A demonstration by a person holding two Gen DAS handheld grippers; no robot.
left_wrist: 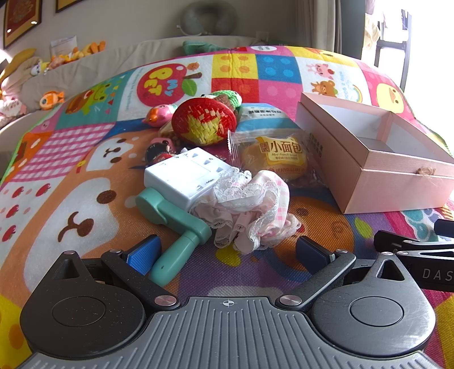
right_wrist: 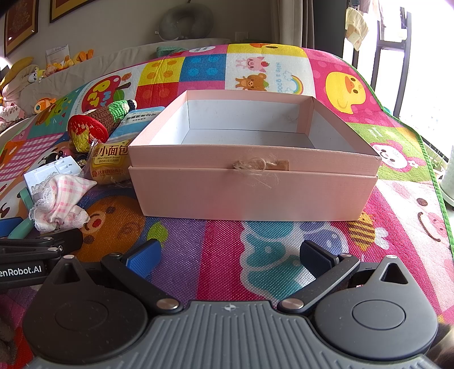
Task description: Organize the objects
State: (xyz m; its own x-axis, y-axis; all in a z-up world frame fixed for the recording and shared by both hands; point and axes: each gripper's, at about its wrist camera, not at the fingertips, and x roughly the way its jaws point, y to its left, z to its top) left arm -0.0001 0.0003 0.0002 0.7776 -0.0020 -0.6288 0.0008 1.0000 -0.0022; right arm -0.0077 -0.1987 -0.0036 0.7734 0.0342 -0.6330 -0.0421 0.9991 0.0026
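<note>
Across a bright cartoon-patterned play mat (right_wrist: 354, 93) spread over a bed, with framed pictures (left_wrist: 21, 21) on the wall behind and a window at the right, a pile of small things lies beside an open pink cardboard box (right_wrist: 255, 187). Nearest the left tongs (left_wrist: 227, 252) are a lace-trimmed pink gingham cloth (left_wrist: 249, 207), a white power adapter (left_wrist: 184, 176) and a teal handled tool (left_wrist: 173, 227); behind them sit a packaged mini bread (left_wrist: 275, 156) and a red woven strawberry (left_wrist: 203, 120). Both the left tongs and the right tongs (right_wrist: 228, 257) stand fully released, holding and touching nothing, the right facing the empty box.
</note>
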